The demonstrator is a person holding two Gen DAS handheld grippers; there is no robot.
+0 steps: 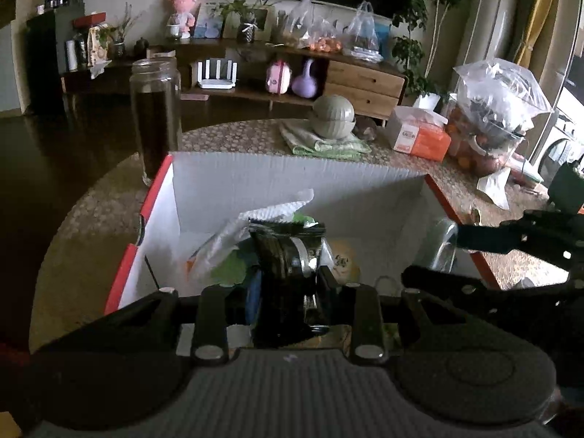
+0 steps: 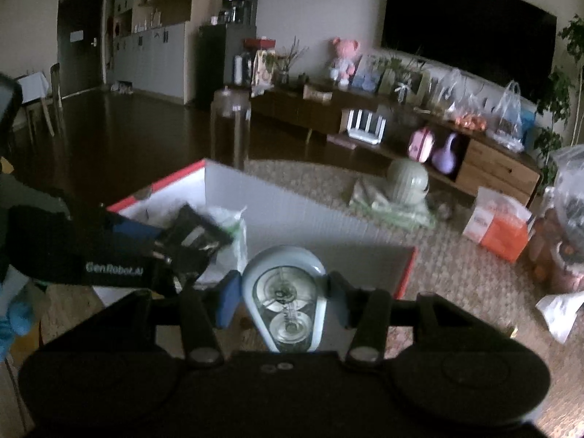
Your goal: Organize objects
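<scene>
A dark, glossy foil pouch (image 1: 288,255) stands upright between the left fingers (image 1: 211,314), clamped at its lower part, its crimped top edge ahead of the fingertips and over the open box (image 1: 292,171). That box is white inside with red rims, and it already holds crumpled clear plastic wrapping (image 1: 233,233) just ahead-left of the pouch. Between the right fingers (image 2: 228,301) sits a pale blue, teardrop-shaped transparent container (image 2: 286,299), gripped on both sides, above the box's near right corner.
</scene>
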